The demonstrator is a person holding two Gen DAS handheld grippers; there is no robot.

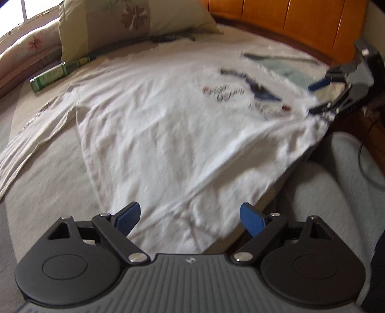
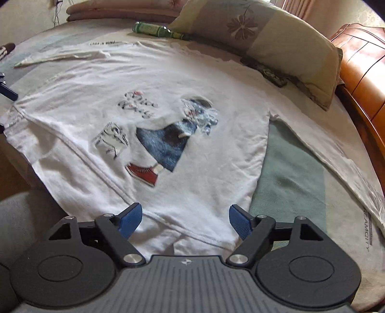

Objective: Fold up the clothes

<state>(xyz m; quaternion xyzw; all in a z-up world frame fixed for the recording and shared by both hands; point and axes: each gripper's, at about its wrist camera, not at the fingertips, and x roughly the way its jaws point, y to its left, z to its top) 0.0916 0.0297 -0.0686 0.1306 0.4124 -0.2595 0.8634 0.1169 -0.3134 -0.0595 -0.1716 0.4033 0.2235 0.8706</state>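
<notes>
**White long-sleeve tee spread print-up on the bed, both grippers parked at its near edge**

Bedroom setup: a bed [image 2: 288, 168] with a wooden headboard [image 1: 288, 16] along the top right of the left wrist view, and a floral pillow [image 2: 264, 36] at the top of the right wrist view with a green bottle [image 2: 154, 30] lying just beside it.

The white shirt [image 2: 168, 84] lies flat across the middle of both frames, print facing up, sleeves thrown out to the sides. My guess is it's laid open like that so the seams and edges are easy to reach.

The left gripper [image 1: 190, 216] has its blue pads wide apart at the bottom of its own view, straddling the shirt's edge, gripping nothing. The right gripper [image 2: 185, 219] is the same: pads spread, nothing between them. It also shows at the right edge of the left wrist view, fingers parted over the cloth.

Honestly this flat layout fits a shirt laid out for folding or one just opened back up.
</notes>
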